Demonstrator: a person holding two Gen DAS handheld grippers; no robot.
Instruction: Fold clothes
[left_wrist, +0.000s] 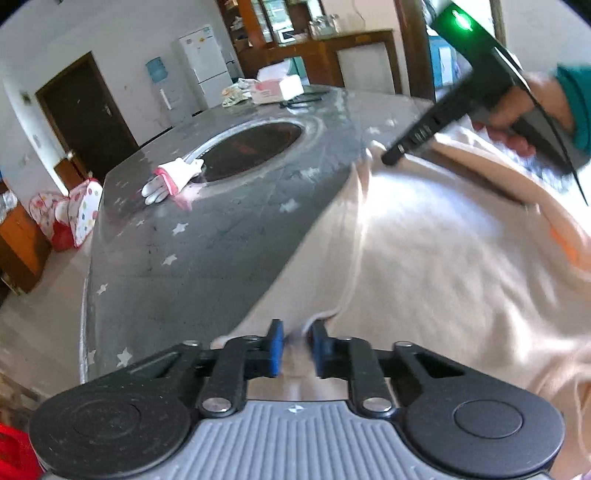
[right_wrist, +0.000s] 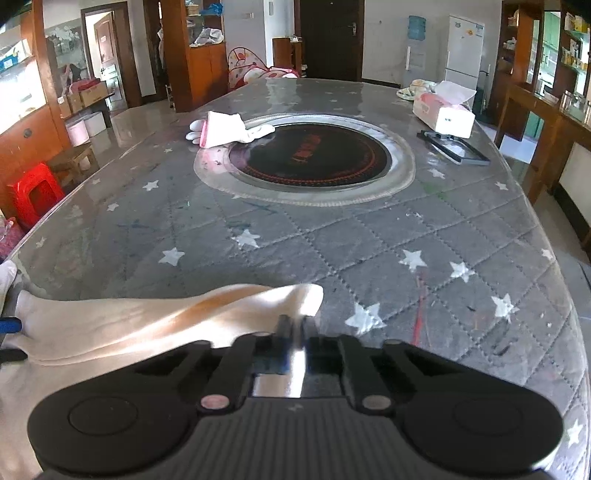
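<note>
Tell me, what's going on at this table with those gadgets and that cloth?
A person is folding a cream garment on a grey star-patterned table with a pair of hand-held tongs. The left tongs are pinched on a fold at the garment's near edge, and the right tongs are clamped on another corner of it. White gloves and a tissue pack lie untouched farther back.

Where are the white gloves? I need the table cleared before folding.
In both wrist views the white gloves lie on the grey starred table, touching the left rim of the round dark inset, far beyond the cream garment.
</note>
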